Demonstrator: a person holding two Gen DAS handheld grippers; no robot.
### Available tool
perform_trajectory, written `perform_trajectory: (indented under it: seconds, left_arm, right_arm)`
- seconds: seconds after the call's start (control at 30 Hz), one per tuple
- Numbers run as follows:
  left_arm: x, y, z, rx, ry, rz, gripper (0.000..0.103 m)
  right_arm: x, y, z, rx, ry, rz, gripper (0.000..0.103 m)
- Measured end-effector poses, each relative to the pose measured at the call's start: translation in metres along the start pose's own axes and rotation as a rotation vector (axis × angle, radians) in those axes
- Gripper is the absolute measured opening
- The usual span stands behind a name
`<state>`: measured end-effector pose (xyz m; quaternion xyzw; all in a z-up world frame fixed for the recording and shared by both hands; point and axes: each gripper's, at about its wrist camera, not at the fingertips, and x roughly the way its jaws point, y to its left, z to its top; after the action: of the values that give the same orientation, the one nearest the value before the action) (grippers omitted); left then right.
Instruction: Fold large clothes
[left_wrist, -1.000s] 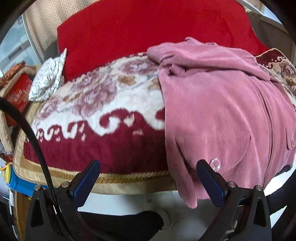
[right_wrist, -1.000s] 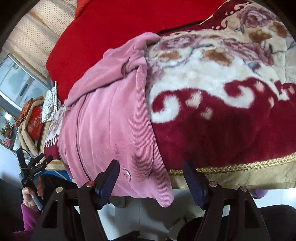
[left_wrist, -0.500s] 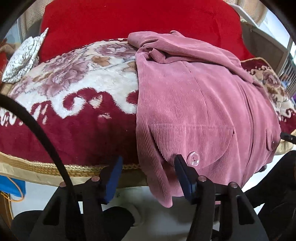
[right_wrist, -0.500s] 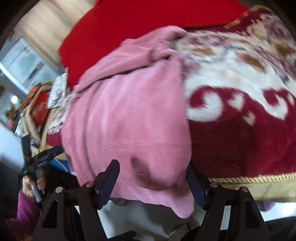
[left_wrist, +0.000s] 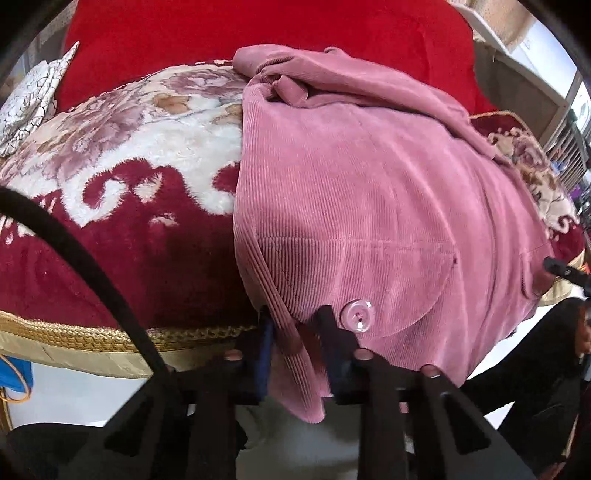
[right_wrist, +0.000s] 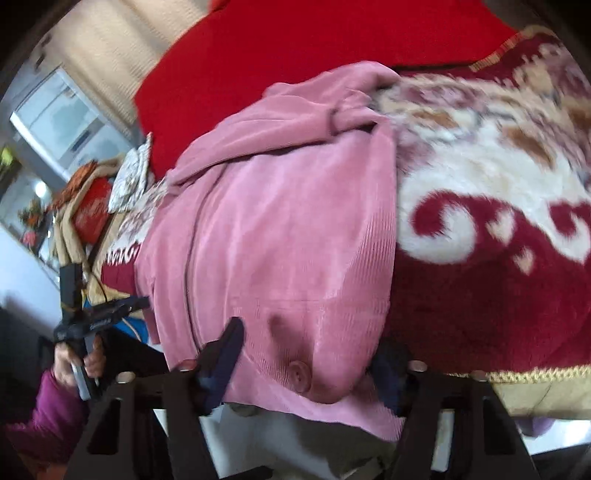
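Note:
A pink corduroy jacket lies over a red and cream floral blanket, its hem hanging off the near edge. My left gripper is shut on the jacket's near left hem corner, beside a clear pocket button. In the right wrist view the same jacket fills the middle. My right gripper is open, its fingers either side of the jacket's near right hem, where a pocket button shows.
A plain red blanket lies behind the jacket. A white patterned cloth sits at the far left. The blanket's gold braided edge runs along the front. The left gripper tool and hand show at the left of the right wrist view.
My left gripper moved right onto the hem corner and closed on it. My right gripper moved left and in, so the hem now lies between its open fingers.

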<state>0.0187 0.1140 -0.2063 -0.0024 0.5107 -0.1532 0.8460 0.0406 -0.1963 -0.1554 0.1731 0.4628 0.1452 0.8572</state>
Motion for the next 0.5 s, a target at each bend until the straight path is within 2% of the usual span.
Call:
perform_trajectory:
  seconds: [0.07,0.1,0.13,0.17,0.2,0.23,0.27,0.3,0.33,0.37,0.4,0.5]
  left_arm:
    - [0.001,0.003,0.001,-0.021,0.004,-0.012,0.022]
    - [0.001,0.004,-0.001,-0.029,0.008,-0.012,0.027]
    - [0.003,0.007,-0.001,-0.038,0.019,-0.010,0.045]
    - [0.006,0.008,-0.001,-0.043,0.037,-0.013,0.057]
    - [0.009,0.006,-0.001,-0.036,0.047,-0.013,0.056]
    - [0.012,0.004,-0.001,-0.026,0.052,-0.008,0.054]
    - [0.013,0.002,-0.002,-0.015,0.054,-0.013,0.038]
    - [0.012,0.001,-0.002,-0.013,0.053,-0.025,0.028]
    - [0.009,-0.001,-0.001,-0.011,0.040,-0.024,0.011]
    - [0.006,-0.003,-0.002,-0.008,0.026,-0.021,0.008]
    - [0.001,-0.006,-0.001,-0.002,0.015,-0.035,0.007]
    - [-0.018,-0.009,0.004,-0.002,-0.030,-0.094,0.005]
  right_arm:
    - [0.002,0.001,-0.001,-0.010,0.004,-0.027,0.053]
    - [0.004,0.000,-0.001,-0.002,0.014,-0.037,0.053]
    - [0.009,-0.003,-0.002,0.005,0.034,-0.057,0.053]
    - [0.014,-0.005,-0.003,0.014,0.063,-0.063,0.055]
    - [0.019,-0.005,-0.005,0.023,0.093,-0.056,0.056]
    - [0.022,-0.003,-0.006,0.017,0.100,-0.060,0.057]
    - [0.023,0.002,-0.006,-0.006,0.097,-0.073,0.058]
    - [0.024,0.006,-0.007,-0.035,0.098,-0.081,0.058]
    - [0.024,0.011,-0.008,-0.060,0.097,-0.083,0.052]
    - [0.023,0.015,-0.007,-0.073,0.095,-0.078,0.030]
    - [0.021,0.018,-0.006,-0.084,0.087,-0.072,0.023]
    - [0.001,0.019,-0.002,-0.081,0.029,-0.003,0.017]
